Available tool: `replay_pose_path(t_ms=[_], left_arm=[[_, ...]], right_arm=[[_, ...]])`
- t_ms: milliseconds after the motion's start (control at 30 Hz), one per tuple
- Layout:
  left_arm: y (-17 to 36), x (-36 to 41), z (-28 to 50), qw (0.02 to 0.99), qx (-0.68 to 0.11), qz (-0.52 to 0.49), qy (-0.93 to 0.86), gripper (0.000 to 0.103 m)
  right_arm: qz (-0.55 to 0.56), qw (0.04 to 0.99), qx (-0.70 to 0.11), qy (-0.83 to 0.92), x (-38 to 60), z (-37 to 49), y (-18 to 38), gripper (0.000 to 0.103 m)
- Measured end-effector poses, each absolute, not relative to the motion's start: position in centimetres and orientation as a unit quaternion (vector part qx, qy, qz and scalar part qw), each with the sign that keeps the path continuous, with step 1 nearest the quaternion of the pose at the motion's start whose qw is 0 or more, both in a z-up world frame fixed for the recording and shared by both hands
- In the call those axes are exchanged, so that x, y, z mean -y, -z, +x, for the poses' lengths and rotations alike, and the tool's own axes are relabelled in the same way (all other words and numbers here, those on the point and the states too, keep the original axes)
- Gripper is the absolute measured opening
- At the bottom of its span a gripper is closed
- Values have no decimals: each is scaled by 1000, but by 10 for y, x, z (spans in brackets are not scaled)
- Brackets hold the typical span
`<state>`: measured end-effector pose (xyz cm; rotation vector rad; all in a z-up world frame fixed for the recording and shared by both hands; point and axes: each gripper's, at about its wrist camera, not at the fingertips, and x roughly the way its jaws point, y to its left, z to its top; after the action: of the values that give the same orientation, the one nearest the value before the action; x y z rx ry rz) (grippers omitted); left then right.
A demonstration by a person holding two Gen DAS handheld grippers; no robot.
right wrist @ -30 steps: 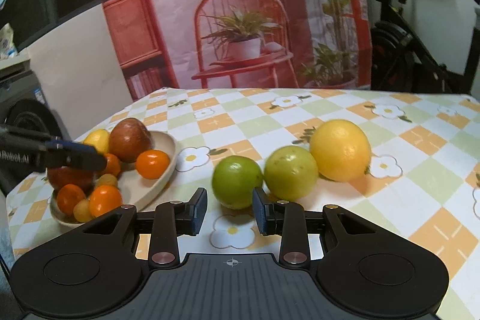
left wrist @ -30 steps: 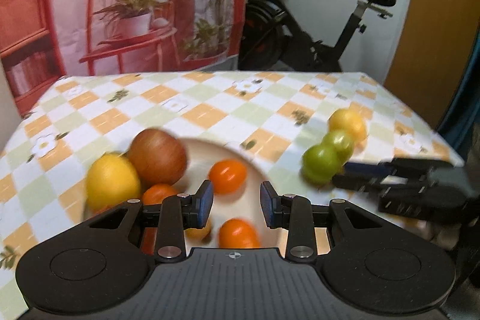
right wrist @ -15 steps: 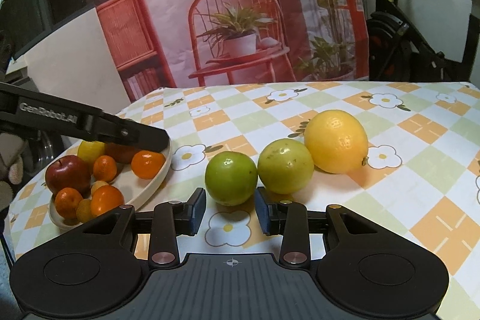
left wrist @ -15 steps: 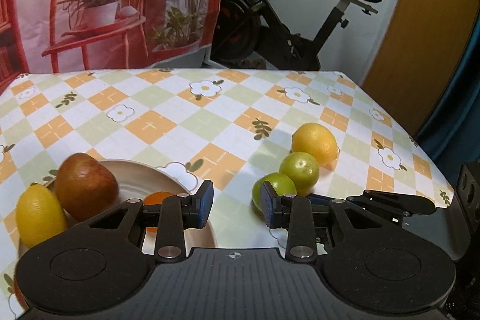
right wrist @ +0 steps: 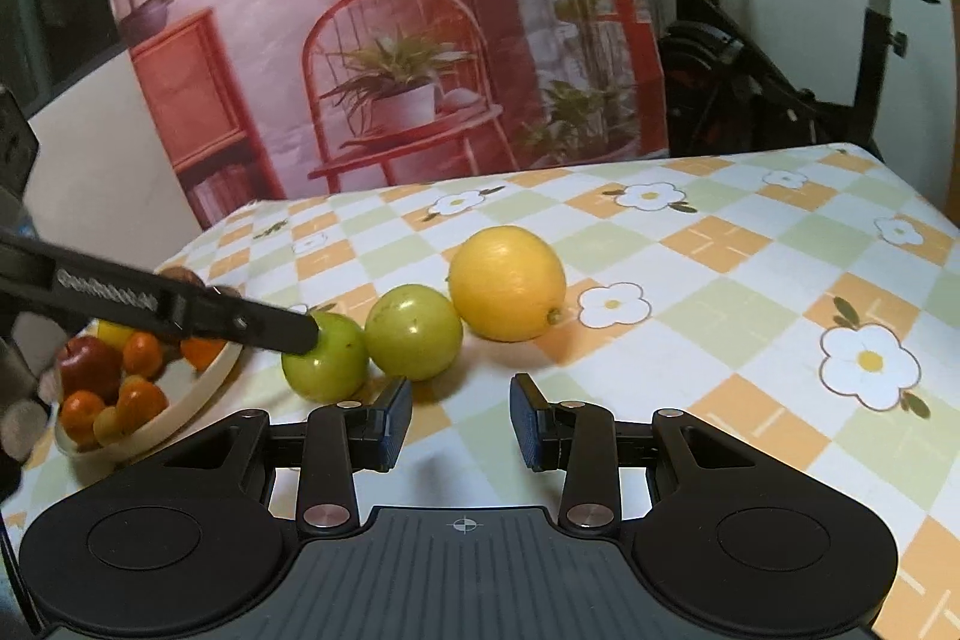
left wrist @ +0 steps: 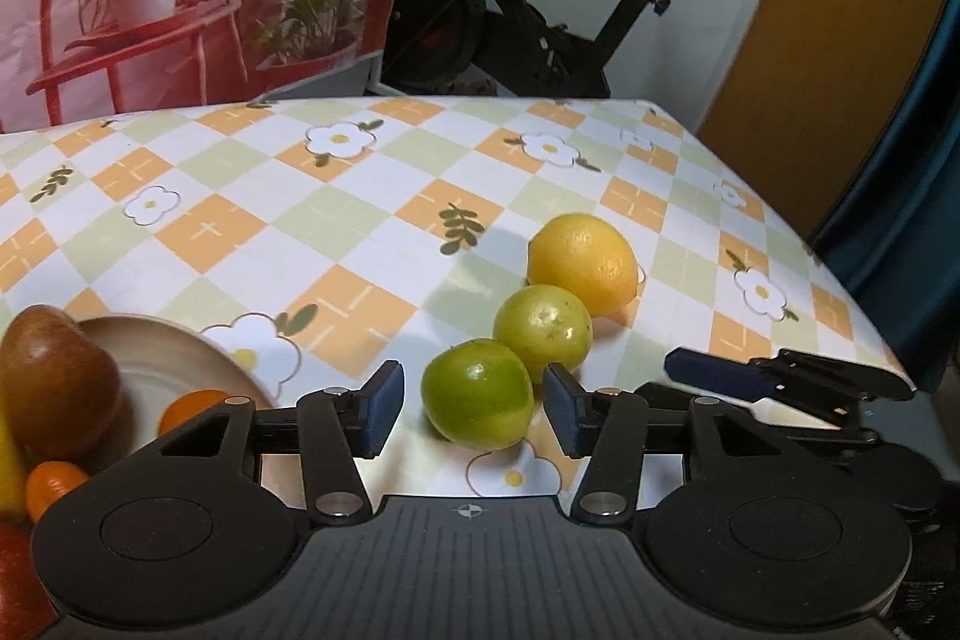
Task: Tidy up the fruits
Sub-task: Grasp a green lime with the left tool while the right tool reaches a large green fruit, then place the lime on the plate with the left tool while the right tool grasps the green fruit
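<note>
The left gripper [left wrist: 471,415] is spreading its jaws, and a green lime [left wrist: 477,402] sits on the cloth between the two pads, which do not press on it. From the right wrist view one black finger [right wrist: 282,331] of that gripper lies across the lime's left side, though whether it touches I cannot tell. The right gripper [right wrist: 461,424] hovers low over the checked tablecloth [right wrist: 750,280] with a narrow gap and nothing in it. Just behind the lime, touching it, is a paler green fruit [left wrist: 543,331], and behind that a yellow lemon [left wrist: 582,265], the three in a slanting row. Off to the left stands a cream plate [right wrist: 207,376] piled with small oranges [right wrist: 141,400], a red apple [right wrist: 90,367] and a brownish fruit [left wrist: 54,382].
</note>
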<state>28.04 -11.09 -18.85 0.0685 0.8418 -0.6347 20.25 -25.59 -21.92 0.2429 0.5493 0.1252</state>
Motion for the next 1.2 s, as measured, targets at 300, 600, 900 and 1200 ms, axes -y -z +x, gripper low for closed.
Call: replay_pose_path(t_ms=[300,600,900,1200], left_arm=[[195,119,281,865,-399,58,300,48],[178,98,257,887,-360,68,282,48],[159,37,232,917,-328,10,227,48],[155,6,225,928,-318,-5,195,48]], right_arm=[[113,953,-273,-70,254,204,221,34],[115,955,-267,-61,255,202,220,41],[130,956,-261,-36,237,222,217,53],[172,945,-277,5,222,252,224,53]])
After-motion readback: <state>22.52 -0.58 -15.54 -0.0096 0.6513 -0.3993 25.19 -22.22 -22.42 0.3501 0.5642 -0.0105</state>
